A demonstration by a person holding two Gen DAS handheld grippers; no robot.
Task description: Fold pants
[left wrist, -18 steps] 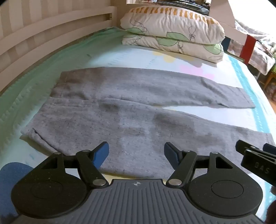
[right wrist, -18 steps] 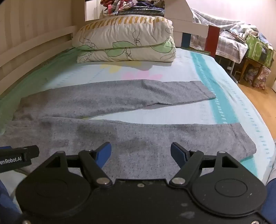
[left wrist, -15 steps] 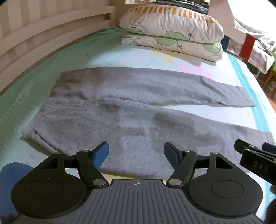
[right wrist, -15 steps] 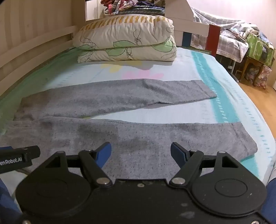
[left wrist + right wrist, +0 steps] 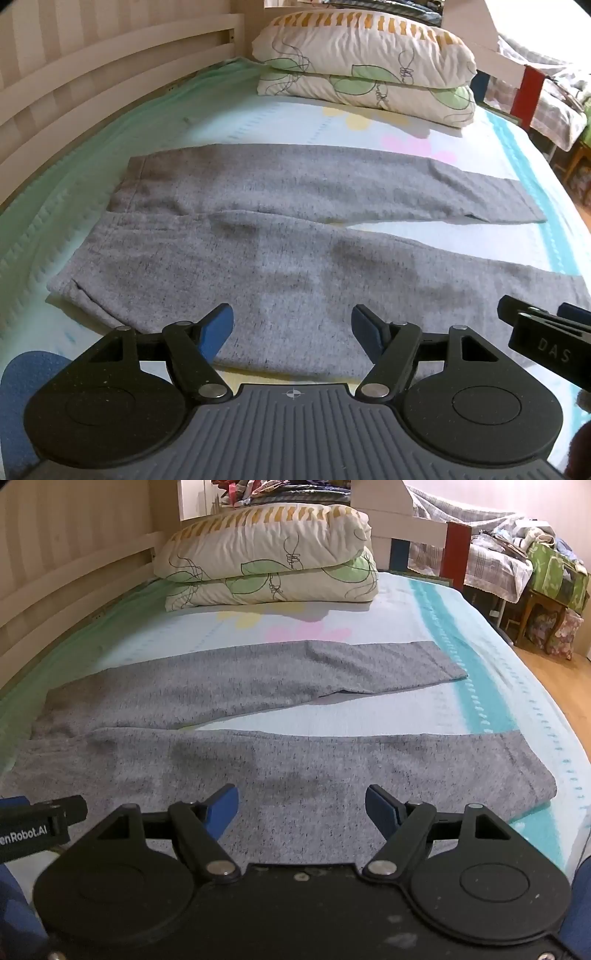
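Observation:
Grey pants (image 5: 280, 229) lie flat across the bed, waistband at the left, both legs stretched to the right and spread apart in a narrow V. The right wrist view shows the same pants (image 5: 258, 768), with the near leg's cuff at the right by the bed's edge. My left gripper (image 5: 291, 326) hovers open over the near edge of the pants' upper part, nothing between its blue pads. Over the near leg my right gripper (image 5: 301, 806) is open too, with nothing held. Each gripper's side shows at the edge of the other's view.
Two stacked pillows (image 5: 365, 66) lie at the head of the bed. A white slatted rail (image 5: 92, 85) runs along the far left side. Right of the bed there is wooden floor (image 5: 565, 686), a second bed and cluttered furniture (image 5: 550, 576).
Both views have crept slightly forward over the pants. The pants lie as before and both grippers stay open.

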